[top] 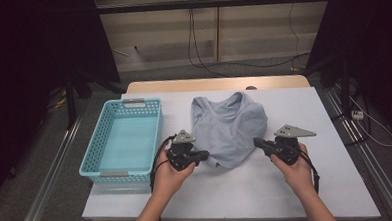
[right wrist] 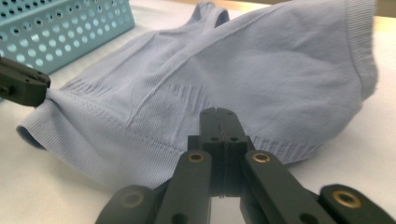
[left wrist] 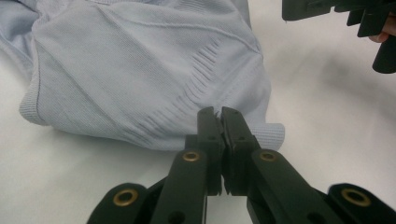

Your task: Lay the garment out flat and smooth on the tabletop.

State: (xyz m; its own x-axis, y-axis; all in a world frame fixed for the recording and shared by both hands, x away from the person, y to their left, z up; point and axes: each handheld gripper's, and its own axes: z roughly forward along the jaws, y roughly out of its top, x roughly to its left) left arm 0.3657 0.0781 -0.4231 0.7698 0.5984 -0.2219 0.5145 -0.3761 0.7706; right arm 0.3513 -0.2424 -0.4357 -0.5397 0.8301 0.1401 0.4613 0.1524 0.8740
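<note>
A pale blue top (top: pixel 229 127) lies crumpled mid-table, just right of a turquoise basket (top: pixel 124 139). The left gripper (top: pixel 203 155) is clenched on its near left hem, and the right gripper (top: pixel 257 141) is clenched on its right edge. Both rest on the white table (top: pixel 300 190).

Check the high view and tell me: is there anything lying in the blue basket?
No, the blue basket shows a bare floor, and the grey top lies on the table beside it.
</note>
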